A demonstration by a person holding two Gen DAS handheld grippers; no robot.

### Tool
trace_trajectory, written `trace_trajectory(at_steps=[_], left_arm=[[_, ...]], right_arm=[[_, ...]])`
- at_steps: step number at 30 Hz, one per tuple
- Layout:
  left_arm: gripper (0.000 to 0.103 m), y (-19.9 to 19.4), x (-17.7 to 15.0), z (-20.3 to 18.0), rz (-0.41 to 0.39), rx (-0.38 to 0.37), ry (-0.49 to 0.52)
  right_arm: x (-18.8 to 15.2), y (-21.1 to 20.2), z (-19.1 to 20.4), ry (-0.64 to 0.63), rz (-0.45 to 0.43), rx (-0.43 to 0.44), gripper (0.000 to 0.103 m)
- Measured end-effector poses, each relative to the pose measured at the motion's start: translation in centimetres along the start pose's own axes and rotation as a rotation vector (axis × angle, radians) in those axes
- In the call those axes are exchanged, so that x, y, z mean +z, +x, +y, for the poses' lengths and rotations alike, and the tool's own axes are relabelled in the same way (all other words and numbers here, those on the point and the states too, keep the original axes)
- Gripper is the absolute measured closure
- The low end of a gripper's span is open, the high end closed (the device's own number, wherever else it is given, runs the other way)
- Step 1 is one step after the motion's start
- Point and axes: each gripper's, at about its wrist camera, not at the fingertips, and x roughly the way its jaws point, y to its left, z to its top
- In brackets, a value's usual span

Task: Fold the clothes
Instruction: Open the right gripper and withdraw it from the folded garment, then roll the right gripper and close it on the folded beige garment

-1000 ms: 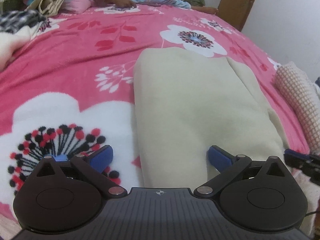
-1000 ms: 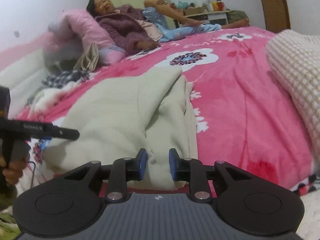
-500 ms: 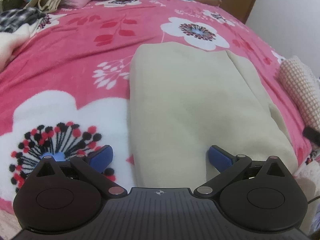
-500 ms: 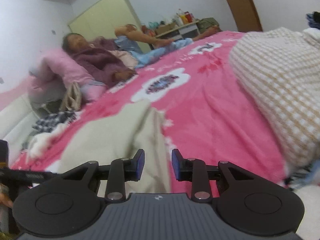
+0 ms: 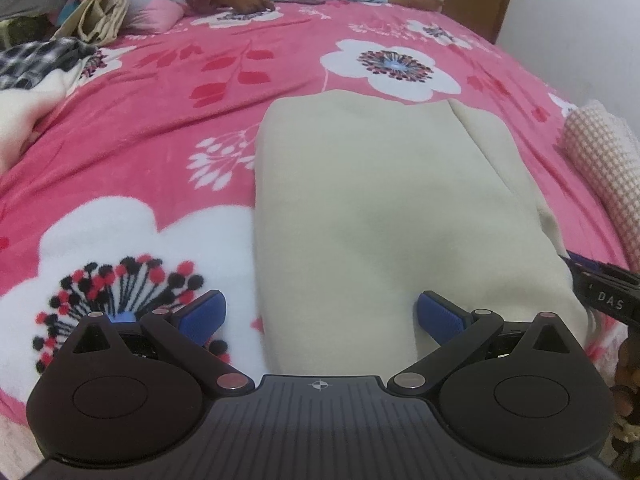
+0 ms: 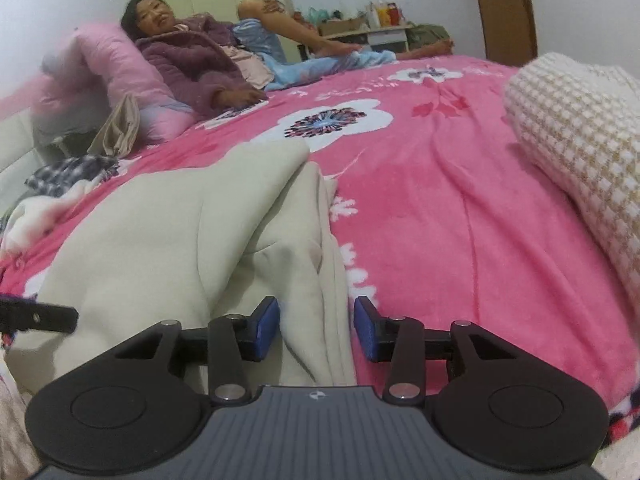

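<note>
Lengthwise, the cream garment (image 5: 360,208) runs straight away from the left claw (image 5: 320,316), seemingly folded.

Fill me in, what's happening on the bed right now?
A person is folding clothes with a handheld gripper in each hand. A cream garment lies partly folded on the pink floral blanket. The left gripper is wide open at its near edge, holding nothing. The right gripper is open around the bunched layers at the garment's right edge, not clamped. A waffle-knit piece sits to the right, and someone reclines at the far end.
</note>
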Motion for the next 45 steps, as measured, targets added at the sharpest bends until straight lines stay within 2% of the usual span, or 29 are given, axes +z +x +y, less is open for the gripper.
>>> trace_trajectory(at_steps=[6,11,13,17,20,26,30,32,35,38,41,45], left_arm=[[0.0,-0.5,0.6,0.2,0.013,-0.019,-0.003],[0.0,-1.7,1.5,0.1,-0.083,-0.033,0.017],[0.0,-1.0,1.9,0.0,-0.062,-0.057,0.011],[0.0,1.6,1.8,-0.1,0.042,-0.092,-0.037],[0.0,2.1,1.6,0.7,0.07,-0.129,-0.129],[0.0,2.5,1.3,1.4,0.075,-0.181,-0.147],[0.0,2.5,0.9,2.4,0.063,-0.246,-0.149],[0.0,2.4,0.6,2.7,0.059,-0.285,-0.123],[0.0,2.1,0.3,2.5,0.069,-0.334,-0.063],[0.0,2.2,0.3,2.2,0.079,-0.362,-0.021],[0.0,2.8,0.8,2.5,0.098,-0.397,-0.054],[0.0,3.7,1.9,3.3,0.137,-0.443,-0.136]], right_arm=[[-0.1,0.0,0.6,-0.012,-0.002,-0.035,0.059],[0.2,0.2,0.8,-0.01,-0.007,-0.044,0.058],[0.2,0.2,0.7,-0.005,-0.007,-0.04,0.058],[0.3,0.3,0.4,0.0,-0.008,-0.031,0.058],[0.2,0.3,0.2,0.004,-0.011,-0.023,0.058],[0.2,0.3,-0.2,0.026,-0.011,0.0,0.057],[0.9,0.5,-2.7,0.156,0.058,0.155,0.055],[1.3,0.5,-4.0,0.225,0.095,0.237,0.048],[1.8,0.8,-5.8,0.319,0.161,0.356,0.048],[2.3,1.8,-6.8,0.346,0.222,0.422,0.046],[3.0,3.4,-7.4,0.402,0.276,0.505,0.039],[3.7,5.3,-7.2,0.425,0.319,0.597,0.036]])
